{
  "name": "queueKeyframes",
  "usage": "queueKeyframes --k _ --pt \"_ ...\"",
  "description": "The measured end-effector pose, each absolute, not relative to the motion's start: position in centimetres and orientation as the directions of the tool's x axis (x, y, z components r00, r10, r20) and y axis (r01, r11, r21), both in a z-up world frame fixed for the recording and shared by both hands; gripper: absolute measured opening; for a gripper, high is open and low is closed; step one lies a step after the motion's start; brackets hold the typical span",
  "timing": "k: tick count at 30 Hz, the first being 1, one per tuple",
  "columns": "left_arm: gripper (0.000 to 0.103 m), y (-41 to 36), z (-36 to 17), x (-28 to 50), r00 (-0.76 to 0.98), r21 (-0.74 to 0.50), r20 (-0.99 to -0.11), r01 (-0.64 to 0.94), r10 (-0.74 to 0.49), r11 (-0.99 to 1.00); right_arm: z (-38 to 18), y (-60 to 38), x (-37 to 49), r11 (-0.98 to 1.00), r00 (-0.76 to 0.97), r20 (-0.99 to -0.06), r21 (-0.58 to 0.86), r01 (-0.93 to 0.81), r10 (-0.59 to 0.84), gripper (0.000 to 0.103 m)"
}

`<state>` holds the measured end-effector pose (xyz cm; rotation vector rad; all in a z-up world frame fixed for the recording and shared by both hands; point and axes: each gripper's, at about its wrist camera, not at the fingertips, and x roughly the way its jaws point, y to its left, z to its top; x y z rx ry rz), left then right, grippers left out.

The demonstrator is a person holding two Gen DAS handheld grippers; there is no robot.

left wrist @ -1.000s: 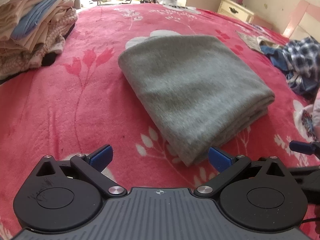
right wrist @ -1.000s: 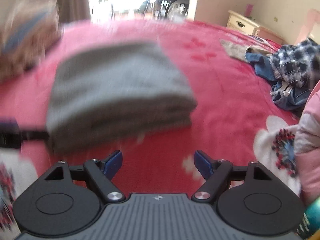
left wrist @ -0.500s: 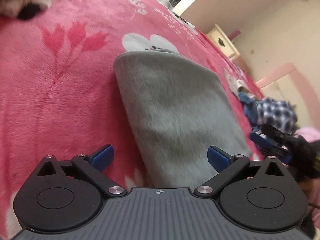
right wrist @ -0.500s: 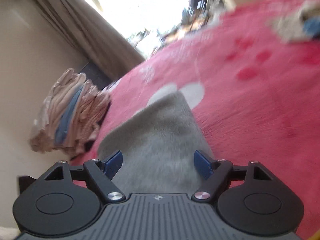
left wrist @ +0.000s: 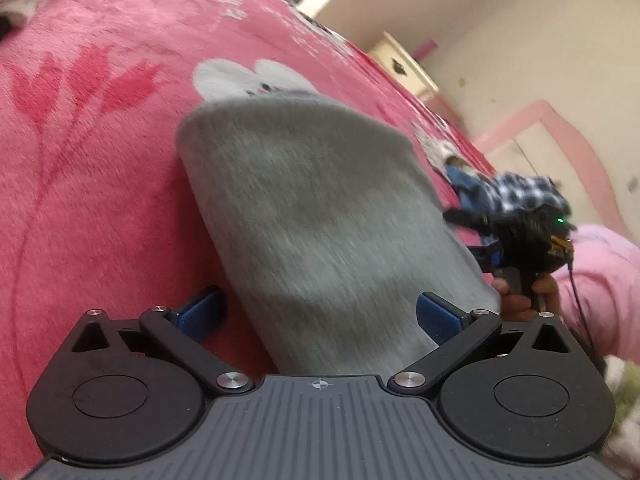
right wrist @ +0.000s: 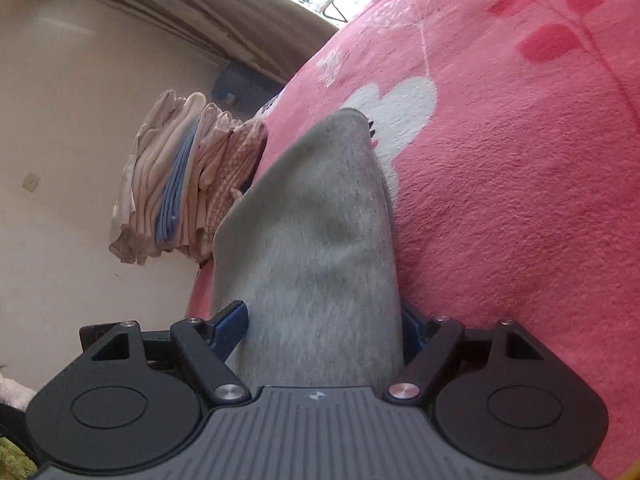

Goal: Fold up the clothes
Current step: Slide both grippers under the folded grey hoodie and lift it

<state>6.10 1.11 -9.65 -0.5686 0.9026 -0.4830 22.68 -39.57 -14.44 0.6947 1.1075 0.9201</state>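
Note:
A folded grey garment [left wrist: 320,216] lies on the pink floral bedspread [left wrist: 88,168]. My left gripper [left wrist: 320,314] is open, rolled sideways, with the garment's near edge between its blue fingers. My right gripper [right wrist: 324,326] is also tilted sideways, and its fingers press against both faces of the grey garment [right wrist: 320,248] at another edge. The right gripper also shows in the left wrist view [left wrist: 516,236], at the garment's right side, held by a hand.
A stack of folded clothes [right wrist: 180,180] stands on the bed beyond the garment. A heap of plaid and blue clothes [left wrist: 508,192] lies at the far right. A cream nightstand [left wrist: 400,64] and a pink headboard [left wrist: 560,136] stand behind.
Both grippers have turned sideways and moved in onto the grey garment's edges. The right gripper's fingers have narrowed onto the fabric.

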Motion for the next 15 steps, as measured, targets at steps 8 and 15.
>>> queueKeyframes --k 8,15 --pt "0.103 -0.5 -10.1 7.7 0.540 -0.608 -0.580 0.212 -0.610 0.765 -15.1 -36.7 27.7 0.371 -0.008 -0.389 0.886 -0.277 0.921 0.080" --pt "0.098 0.1 -9.9 6.7 0.514 -0.649 -0.553 0.227 -0.656 0.726 -15.2 -35.1 29.0 0.349 -0.166 -0.403 0.895 -0.280 0.900 0.065"
